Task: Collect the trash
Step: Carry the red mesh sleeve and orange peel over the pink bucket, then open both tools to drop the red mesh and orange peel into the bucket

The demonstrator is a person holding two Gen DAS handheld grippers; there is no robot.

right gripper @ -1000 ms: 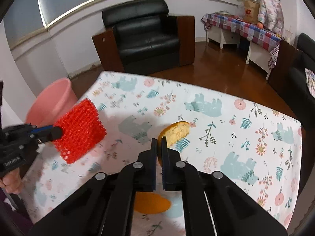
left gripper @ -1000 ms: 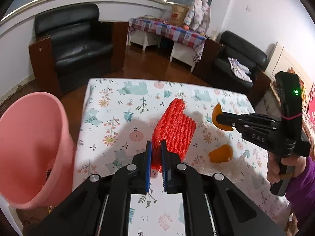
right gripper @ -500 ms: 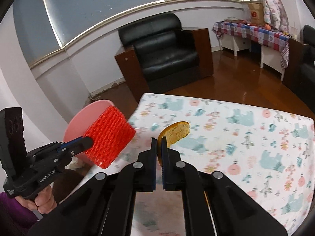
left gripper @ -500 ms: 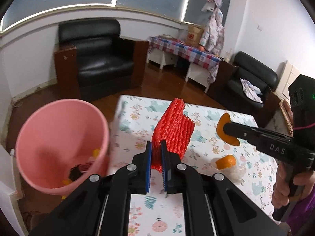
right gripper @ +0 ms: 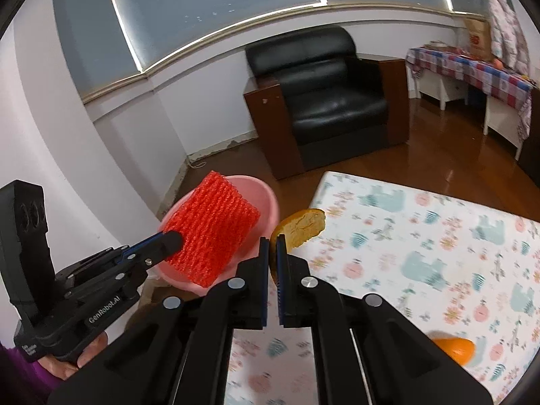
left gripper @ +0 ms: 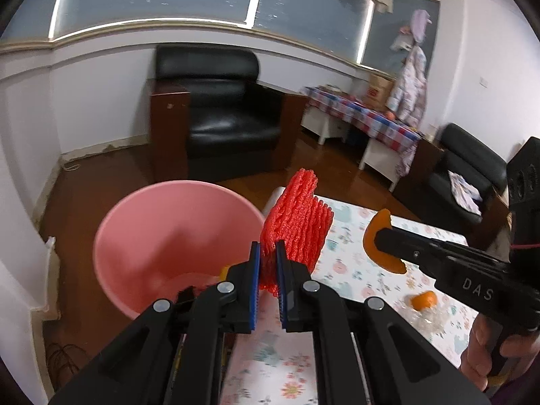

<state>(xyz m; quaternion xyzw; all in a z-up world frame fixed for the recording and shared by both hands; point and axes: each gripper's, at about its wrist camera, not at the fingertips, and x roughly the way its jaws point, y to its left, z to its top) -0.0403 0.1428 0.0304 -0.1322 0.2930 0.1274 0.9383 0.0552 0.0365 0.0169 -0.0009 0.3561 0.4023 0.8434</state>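
Observation:
My left gripper [left gripper: 268, 266] is shut on a red foam fruit net [left gripper: 297, 222] and holds it just right of the rim of a pink bin [left gripper: 168, 233] beside the table. In the right wrist view the net [right gripper: 212, 233] hangs in front of the bin [right gripper: 266, 202]. My right gripper [right gripper: 272, 260] is shut on an orange peel [right gripper: 300, 224], held above the table's left edge near the bin. The peel also shows in the left wrist view [left gripper: 378, 243]. The bin holds some dark and yellow scraps.
The table has a floral cloth [right gripper: 422, 243]. An orange piece on clear wrap lies on it [left gripper: 423, 300], also seen in the right wrist view [right gripper: 454, 349]. A black armchair [left gripper: 222, 128] stands beyond the bin. A checkered side table [left gripper: 371, 118] is at the back right.
Both grippers have swung left from over the table toward the pink bin, carrying the red net and the peel. The bin now sits closer and more central in both views.

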